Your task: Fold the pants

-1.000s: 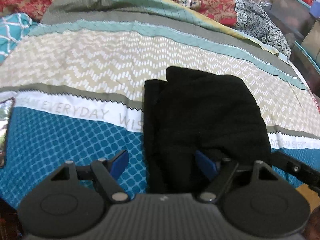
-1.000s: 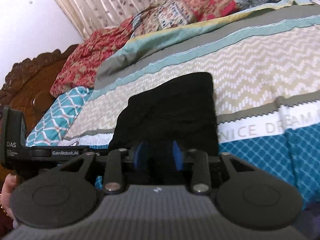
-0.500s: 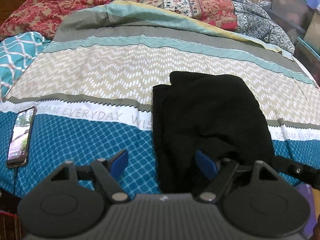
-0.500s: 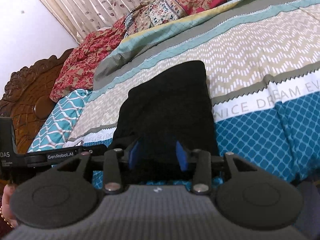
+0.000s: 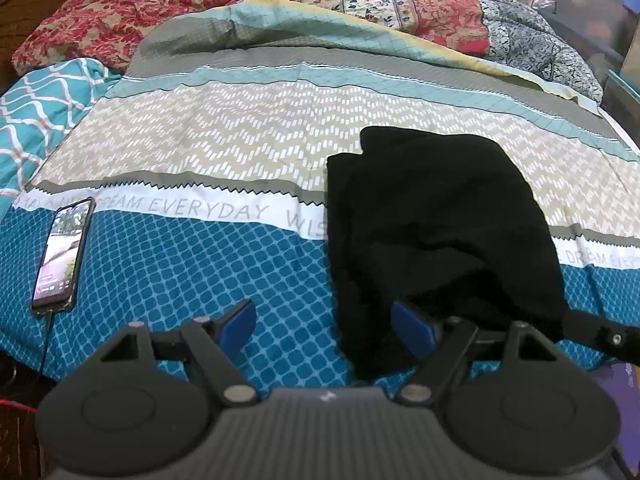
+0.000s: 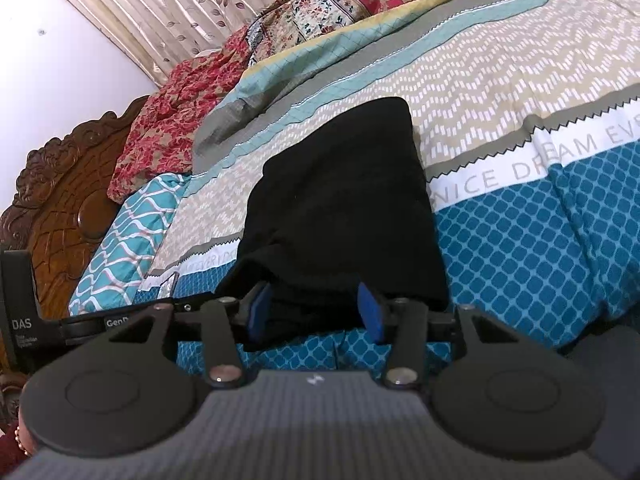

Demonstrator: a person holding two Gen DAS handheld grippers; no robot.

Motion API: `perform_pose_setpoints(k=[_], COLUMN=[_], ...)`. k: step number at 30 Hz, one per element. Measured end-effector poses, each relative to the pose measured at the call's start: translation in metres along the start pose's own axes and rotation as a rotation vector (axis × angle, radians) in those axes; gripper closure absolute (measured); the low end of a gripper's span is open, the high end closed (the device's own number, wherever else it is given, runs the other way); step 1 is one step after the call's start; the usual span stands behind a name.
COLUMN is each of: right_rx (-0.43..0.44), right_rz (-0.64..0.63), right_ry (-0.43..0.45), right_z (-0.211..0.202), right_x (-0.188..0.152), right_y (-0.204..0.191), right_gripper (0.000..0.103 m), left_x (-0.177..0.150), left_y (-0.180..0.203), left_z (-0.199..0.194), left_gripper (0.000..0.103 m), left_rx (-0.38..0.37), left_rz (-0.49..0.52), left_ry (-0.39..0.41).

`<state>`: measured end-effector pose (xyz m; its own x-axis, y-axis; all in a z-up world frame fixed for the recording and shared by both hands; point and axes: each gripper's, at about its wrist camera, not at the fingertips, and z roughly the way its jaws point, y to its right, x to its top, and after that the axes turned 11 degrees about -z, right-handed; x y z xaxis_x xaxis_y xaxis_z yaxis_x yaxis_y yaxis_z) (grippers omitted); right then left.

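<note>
pants (image 5: 436, 216) folded on bed | left gripper (image 5: 324, 322) jaws apart, beside | right gripper (image 6: 314, 310) apart, seemingly astride

The folded black pants (image 6: 340, 200) lie on the patterned bedsheet (image 6: 520, 92) in the middle of the frame. The right gripper (image 6: 314, 314) stands at their near edge, its blue fingers (image 6: 370, 312) apart. A carved wooden headboard (image 6: 68, 200) is at left.

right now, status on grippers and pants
Left gripper open. Right gripper open. Black pants folded on bedspread. Phone lies left, apart.
</note>
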<state>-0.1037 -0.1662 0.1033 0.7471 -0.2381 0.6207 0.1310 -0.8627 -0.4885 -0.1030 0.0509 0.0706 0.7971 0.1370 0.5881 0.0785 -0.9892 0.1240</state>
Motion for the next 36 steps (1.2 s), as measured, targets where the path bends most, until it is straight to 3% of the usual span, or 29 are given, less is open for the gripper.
perform_pose_setpoints(k=[5,12,19,36], right_rx=[-0.001,-0.002,-0.004,-0.008], right_rz=[0.009,0.011,0.013,0.027], right_ry=[-0.012,-0.033,-0.061,-0.09], right_z=[0.001,0.004,0.01,0.017], right_x=[-0.001,-0.003,-0.003,-0.005], right_y=[0.002,0.005,0.006,0.01], right_gripper=[0.052,0.051,0.048,0.047], left_x=[-0.001,0.0,-0.001,0.003], left_y=[-0.004,-0.013,-0.02,-0.028], left_z=[0.003,0.008,0.012,0.012], left_gripper=[0.015,0.014,0.001,0.0], left_rx=[0.016,0.054,0.078,0.06], left_rz=[-0.003,-0.013,-0.018,-0.053], left_ry=[0.0,0.009,0.013,0.024])
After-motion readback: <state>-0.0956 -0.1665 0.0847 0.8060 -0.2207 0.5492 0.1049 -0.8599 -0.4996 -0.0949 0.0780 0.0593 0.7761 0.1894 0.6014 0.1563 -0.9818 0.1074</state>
